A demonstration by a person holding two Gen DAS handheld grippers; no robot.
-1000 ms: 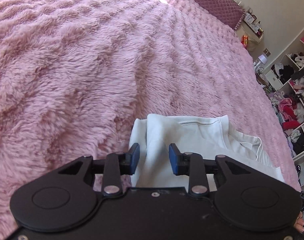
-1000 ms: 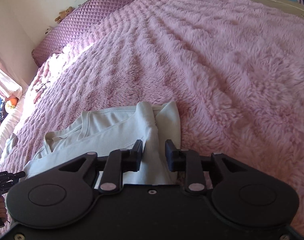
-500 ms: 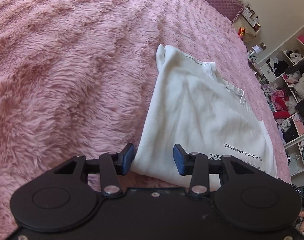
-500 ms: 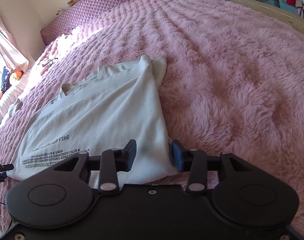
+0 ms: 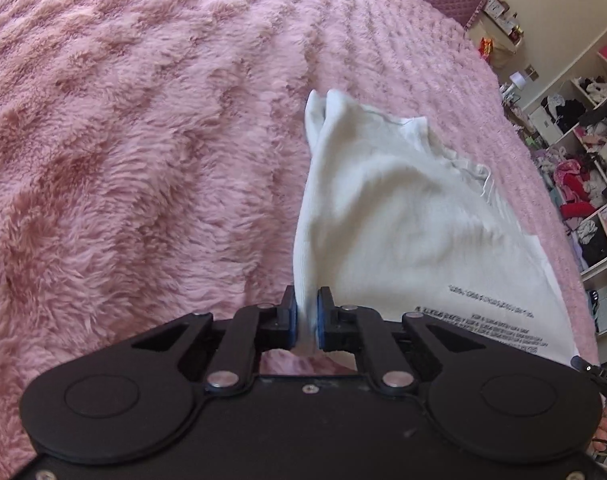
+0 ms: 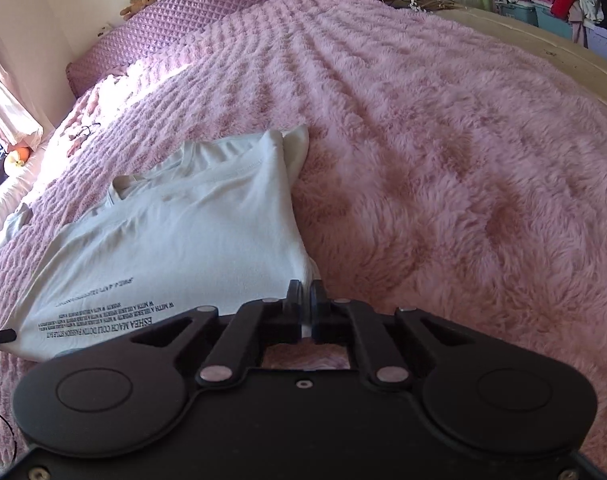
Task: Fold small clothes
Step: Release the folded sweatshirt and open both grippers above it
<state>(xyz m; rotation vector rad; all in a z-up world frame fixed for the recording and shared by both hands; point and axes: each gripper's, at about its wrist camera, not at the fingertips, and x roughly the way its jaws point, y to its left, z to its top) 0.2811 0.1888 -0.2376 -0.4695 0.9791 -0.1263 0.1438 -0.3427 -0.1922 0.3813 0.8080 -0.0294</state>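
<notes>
A white T-shirt [image 5: 403,220] with small black print near its hem lies on a fluffy pink bedspread [image 5: 143,140], sleeves folded in. My left gripper [image 5: 306,316] is shut on the shirt's near left hem corner, and the cloth rises taut from the blue pads. In the right wrist view the same shirt [image 6: 183,232] spreads to the left, and my right gripper [image 6: 305,304] is shut on its near right hem corner. The pinched corners are partly hidden between the fingers.
The pink bedspread [image 6: 443,160] stretches far ahead and to both sides. A quilted purple headboard [image 6: 207,12] stands at the far end. Shelves crammed with clothes [image 5: 583,184] line the wall beside the bed. Storage bins [image 6: 551,12] stand past the bed's edge.
Both grippers drew back from the collar end to the hem, then closed on the hem corners. The shirt's near edge is now lifted and pulled taut.
</notes>
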